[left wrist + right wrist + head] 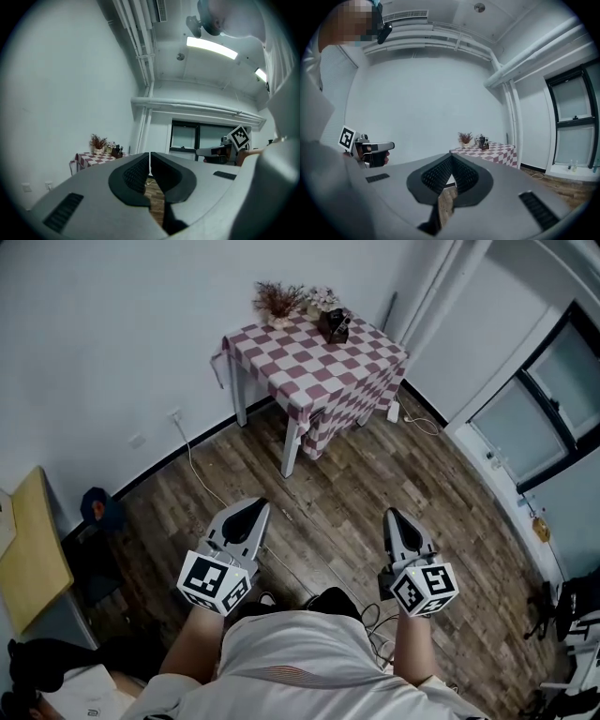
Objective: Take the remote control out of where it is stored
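A small table with a red-and-white checked cloth stands far ahead against the white wall. On its far end sits a dark holder with dark items in it; I cannot pick out the remote control among them. My left gripper and right gripper are held at waist height over the wooden floor, well short of the table, both pointing toward it. In the left gripper view the left gripper is shut with nothing between its pads. The right gripper is likewise shut and empty in its own view, with the table small in the distance.
Dried flowers stand beside the holder. A white cable hangs from a wall socket down to the floor. A yellow board and a blue object lie at the left. A glazed door is on the right.
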`<move>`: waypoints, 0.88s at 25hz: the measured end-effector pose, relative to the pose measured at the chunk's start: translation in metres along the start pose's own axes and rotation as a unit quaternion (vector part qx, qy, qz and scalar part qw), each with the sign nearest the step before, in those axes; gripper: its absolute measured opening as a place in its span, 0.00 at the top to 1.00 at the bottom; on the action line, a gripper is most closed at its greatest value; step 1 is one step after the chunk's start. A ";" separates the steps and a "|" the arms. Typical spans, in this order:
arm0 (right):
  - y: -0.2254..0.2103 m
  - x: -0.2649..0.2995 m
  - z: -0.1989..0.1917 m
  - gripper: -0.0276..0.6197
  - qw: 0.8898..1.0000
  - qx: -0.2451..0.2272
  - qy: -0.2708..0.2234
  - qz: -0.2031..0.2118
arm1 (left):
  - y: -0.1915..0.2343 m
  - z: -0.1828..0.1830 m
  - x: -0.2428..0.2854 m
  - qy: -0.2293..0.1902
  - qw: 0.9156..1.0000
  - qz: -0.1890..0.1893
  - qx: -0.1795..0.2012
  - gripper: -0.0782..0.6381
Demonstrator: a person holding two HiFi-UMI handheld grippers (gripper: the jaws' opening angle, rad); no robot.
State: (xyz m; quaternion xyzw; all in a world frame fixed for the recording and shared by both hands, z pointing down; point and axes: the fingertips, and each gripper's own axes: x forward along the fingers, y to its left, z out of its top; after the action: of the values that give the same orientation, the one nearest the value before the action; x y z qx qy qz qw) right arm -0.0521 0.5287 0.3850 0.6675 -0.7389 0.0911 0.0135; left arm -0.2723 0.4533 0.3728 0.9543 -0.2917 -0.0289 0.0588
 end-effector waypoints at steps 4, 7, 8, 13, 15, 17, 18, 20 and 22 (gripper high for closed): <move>-0.003 0.018 -0.002 0.94 1.000 0.000 0.011 0.008 | 0.018 -0.005 0.002 0.004 1.000 0.014 -0.008 0.87; -0.015 0.037 -0.002 0.94 1.000 0.007 0.009 0.013 | 0.025 -0.005 0.016 0.004 1.000 0.017 -0.006 0.87; -0.018 0.046 -0.002 0.94 1.000 0.007 0.008 0.018 | 0.028 -0.006 0.021 0.005 1.000 0.019 -0.004 0.87; -0.053 0.095 0.001 0.94 0.999 0.014 -0.001 0.037 | 0.051 -0.004 0.070 0.007 0.999 0.040 0.005 0.87; -0.079 0.114 0.008 0.94 0.999 0.017 -0.008 0.040 | 0.054 0.001 0.101 0.008 0.999 0.042 0.013 0.87; -0.111 0.133 0.014 0.94 0.999 0.023 -0.013 0.039 | 0.053 0.010 0.136 0.007 0.999 0.039 0.027 0.87; -0.127 0.142 0.016 0.94 0.999 0.030 -0.014 0.038 | 0.054 0.014 0.153 0.007 0.999 0.040 0.032 0.87; -0.157 0.160 0.019 0.94 0.998 0.044 -0.014 0.039 | 0.057 0.019 0.185 0.010 0.998 0.046 0.033 0.87; -0.183 0.176 0.022 0.94 0.998 0.052 -0.013 0.046 | 0.059 0.019 0.214 0.016 0.998 0.057 0.030 0.87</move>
State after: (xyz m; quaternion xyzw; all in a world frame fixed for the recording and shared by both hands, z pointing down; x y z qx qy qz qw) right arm 0.1119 0.3351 0.4093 0.6340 -0.7630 0.1210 -0.0351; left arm -0.1297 0.2831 0.3570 0.9379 -0.3452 -0.0010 0.0360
